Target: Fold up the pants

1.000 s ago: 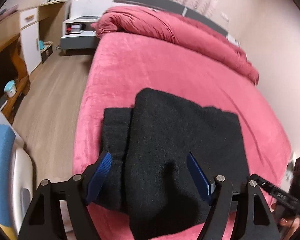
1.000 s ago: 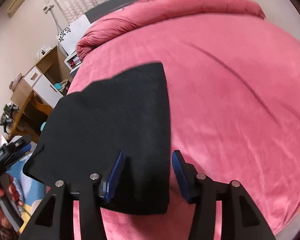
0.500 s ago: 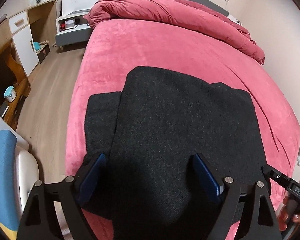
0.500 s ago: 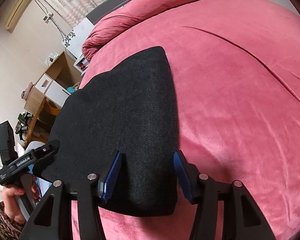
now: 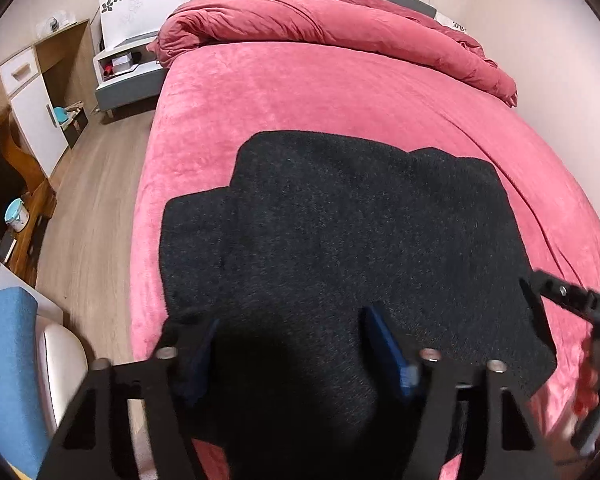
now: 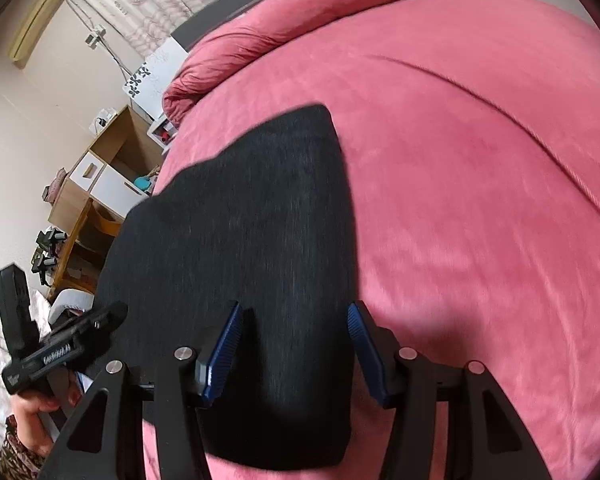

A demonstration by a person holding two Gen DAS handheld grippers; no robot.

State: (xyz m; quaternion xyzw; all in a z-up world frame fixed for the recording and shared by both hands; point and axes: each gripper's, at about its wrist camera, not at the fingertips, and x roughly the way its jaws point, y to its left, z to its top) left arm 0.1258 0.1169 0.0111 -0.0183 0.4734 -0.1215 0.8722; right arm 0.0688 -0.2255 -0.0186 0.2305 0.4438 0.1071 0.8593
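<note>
The black pants [image 5: 352,248] lie folded in layers on the pink bed [image 5: 340,92], near its front edge; a lower layer sticks out at the left. My left gripper [image 5: 296,344] is open, its blue pads either side of the pants' near edge. In the right wrist view the pants [image 6: 240,232] fill the centre-left, and my right gripper [image 6: 296,344] is open over their near right corner. Each gripper shows at the edge of the other's view. Whether the pads touch the cloth I cannot tell.
A rolled red duvet [image 5: 332,24] lies along the headboard. Left of the bed are wooden floor [image 5: 88,208], a nightstand [image 5: 128,68], a wooden cabinet and desk [image 5: 24,92], and a blue-and-white chair [image 5: 16,364] near the bed's corner.
Both grippers have moved forward and lower over the pants' near edge; the pants look larger in both views. Both stay open. The pants lie as before.
</note>
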